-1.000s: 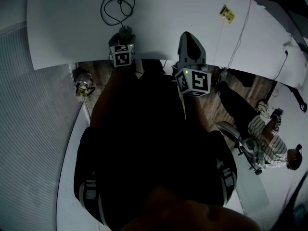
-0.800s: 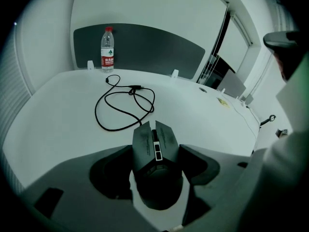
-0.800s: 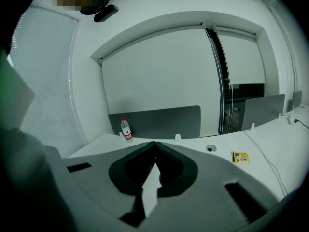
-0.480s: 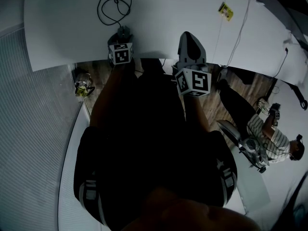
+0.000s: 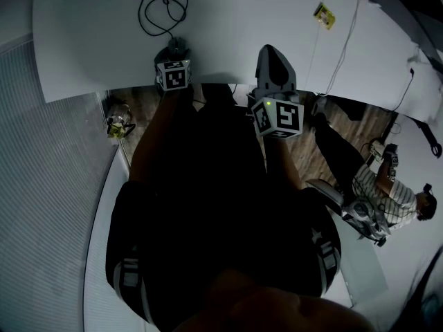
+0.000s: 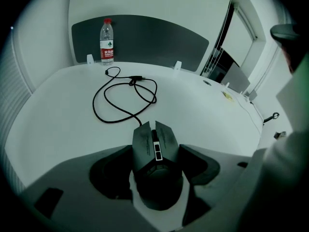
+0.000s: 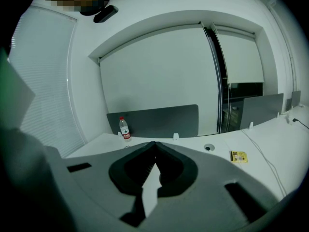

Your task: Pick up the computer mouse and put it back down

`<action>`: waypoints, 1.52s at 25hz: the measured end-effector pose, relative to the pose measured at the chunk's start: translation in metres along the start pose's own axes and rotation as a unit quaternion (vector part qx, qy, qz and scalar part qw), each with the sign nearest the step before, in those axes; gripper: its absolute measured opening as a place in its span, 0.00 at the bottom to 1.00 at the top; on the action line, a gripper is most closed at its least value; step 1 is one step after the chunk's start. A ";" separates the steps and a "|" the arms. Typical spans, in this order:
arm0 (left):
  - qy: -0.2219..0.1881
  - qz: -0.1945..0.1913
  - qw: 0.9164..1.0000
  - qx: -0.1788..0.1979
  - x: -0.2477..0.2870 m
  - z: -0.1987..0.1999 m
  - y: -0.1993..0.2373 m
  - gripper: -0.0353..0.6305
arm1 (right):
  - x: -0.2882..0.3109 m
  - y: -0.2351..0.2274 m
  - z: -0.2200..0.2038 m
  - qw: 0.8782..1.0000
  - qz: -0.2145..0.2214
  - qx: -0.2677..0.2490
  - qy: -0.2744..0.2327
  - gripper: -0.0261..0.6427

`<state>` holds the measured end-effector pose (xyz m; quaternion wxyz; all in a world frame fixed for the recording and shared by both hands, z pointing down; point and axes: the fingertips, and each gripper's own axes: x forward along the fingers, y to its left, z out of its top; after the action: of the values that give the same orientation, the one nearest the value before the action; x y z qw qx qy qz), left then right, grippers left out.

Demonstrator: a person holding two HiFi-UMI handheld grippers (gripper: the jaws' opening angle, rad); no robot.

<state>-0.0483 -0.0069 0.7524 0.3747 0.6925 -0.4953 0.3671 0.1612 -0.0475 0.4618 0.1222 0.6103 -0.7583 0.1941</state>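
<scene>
Black mouse (image 6: pixel 156 146), rear shadowed, seemingly clamped in left gripper (image 6: pixel 156 162); right gripper (image 7: pixel 154 144) pinched shut.

The computer mouse (image 6: pixel 157 178) is dark, angular and wired, with a pale strip at its scroll wheel. It sits level, buttons pointing away, clasped on both flanks by the left gripper's (image 6: pixel 155 151) jaws. It is close to the worktop's (image 6: pixel 58 124) near edge, and its black cable (image 6: pixel 120 98) trails in loose loops toward the far edge.

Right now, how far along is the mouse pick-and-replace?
Done: the left gripper has its jaws closed on the sides of the computer mouse, whose cable trails across the table. In hand: the grasp; I can't tell whether the mouse is lifted. Left: set it down and release. The right gripper is shut and empty.
</scene>
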 end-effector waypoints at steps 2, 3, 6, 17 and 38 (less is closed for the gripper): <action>-0.001 0.000 1.000 0.002 0.001 0.001 -0.001 0.50 | 0.000 -0.001 0.000 1.000 -0.001 0.000 0.000 0.04; -0.001 0.001 1.000 0.004 0.001 0.001 -0.001 0.50 | 0.001 -0.001 -0.001 1.000 -0.001 0.000 0.001 0.04; 0.001 0.006 1.000 0.010 0.002 0.002 -0.001 0.50 | 0.003 -0.001 -0.001 1.000 -0.001 0.000 0.000 0.04; 0.003 0.015 1.000 0.026 0.004 0.002 -0.002 0.50 | 0.008 0.000 0.001 1.000 0.004 0.001 -0.001 0.04; -0.001 0.011 1.000 0.008 0.002 0.007 -0.001 0.52 | 0.009 -0.002 0.001 1.000 0.003 0.000 -0.001 0.04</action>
<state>-0.0455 -0.0137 0.7511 0.3644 0.6906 -0.5002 0.3744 0.1610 -0.0563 0.4646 0.1205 0.6080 -0.7603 0.1943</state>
